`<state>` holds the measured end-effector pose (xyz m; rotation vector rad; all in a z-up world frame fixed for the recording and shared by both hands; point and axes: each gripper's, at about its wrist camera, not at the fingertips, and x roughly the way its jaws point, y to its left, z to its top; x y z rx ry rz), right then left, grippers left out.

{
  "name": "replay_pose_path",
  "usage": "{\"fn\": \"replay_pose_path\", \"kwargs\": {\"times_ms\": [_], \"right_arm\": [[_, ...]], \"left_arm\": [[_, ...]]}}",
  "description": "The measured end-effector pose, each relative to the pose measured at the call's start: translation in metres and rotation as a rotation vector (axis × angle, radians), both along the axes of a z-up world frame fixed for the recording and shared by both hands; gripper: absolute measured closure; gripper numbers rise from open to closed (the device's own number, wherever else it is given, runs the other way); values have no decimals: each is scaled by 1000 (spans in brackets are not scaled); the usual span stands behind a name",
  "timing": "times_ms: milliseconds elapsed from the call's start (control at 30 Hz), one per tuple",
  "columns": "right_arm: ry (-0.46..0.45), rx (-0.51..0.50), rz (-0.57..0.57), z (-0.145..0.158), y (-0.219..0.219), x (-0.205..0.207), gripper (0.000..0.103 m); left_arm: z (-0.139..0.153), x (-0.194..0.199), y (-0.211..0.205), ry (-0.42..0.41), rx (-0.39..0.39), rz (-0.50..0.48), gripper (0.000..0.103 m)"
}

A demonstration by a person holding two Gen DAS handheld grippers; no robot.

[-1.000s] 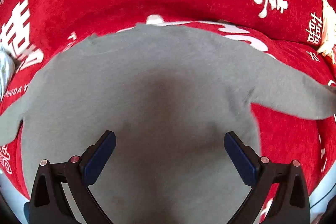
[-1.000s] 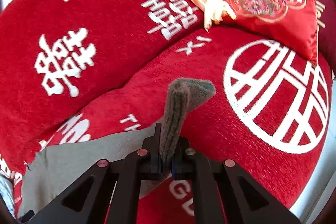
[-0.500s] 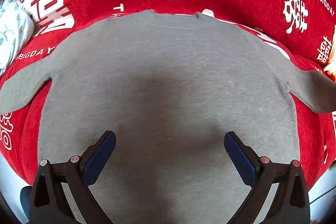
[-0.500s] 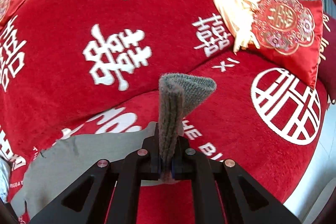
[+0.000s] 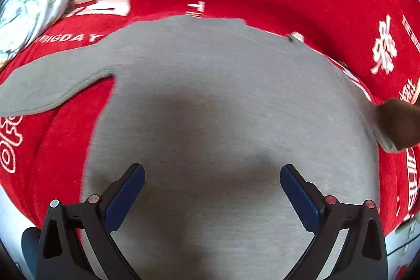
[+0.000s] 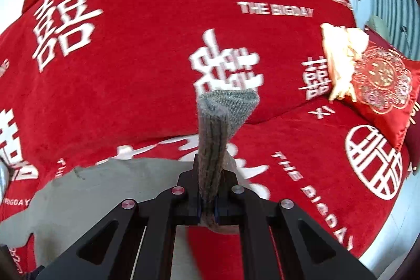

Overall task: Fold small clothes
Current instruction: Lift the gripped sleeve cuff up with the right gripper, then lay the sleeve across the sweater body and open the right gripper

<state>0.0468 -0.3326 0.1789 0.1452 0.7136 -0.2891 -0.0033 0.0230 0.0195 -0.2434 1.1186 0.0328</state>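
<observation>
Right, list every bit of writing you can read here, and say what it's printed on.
"THE BIGDAY": white print on the red cover.
"BIGDAY": the same cover, beside the grey sweater.
"THE BIGDA", last letters cut off: cover, lower right.
Large white Chinese signs: cover; gold one on the red cushion.
Small text at the top right: too blurred.

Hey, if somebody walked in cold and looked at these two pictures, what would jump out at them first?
The bright red cover with big white characters fills both views. A grey sweater lies spread flat across it, under the open left gripper. In the right wrist view, the right gripper is shut on the sweater's cuff, which stands up in front of the camera.
</observation>
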Motion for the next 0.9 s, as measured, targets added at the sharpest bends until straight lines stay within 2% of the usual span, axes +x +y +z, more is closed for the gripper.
{"fn": "replay_pose_path", "kwargs": {"times_ms": [400,600,900], "right_arm": [[47,-21,152,-30,131,28,97],[98,-13,234,-58,202,52,97],[177,-23,347,-98,279,70,97]], "left_arm": [[-6,-7,61,-5,-65,72,0],[-3,-11,81,-15,-72,81,0],[-5,-12,118,-8,-87,140,0]]}}
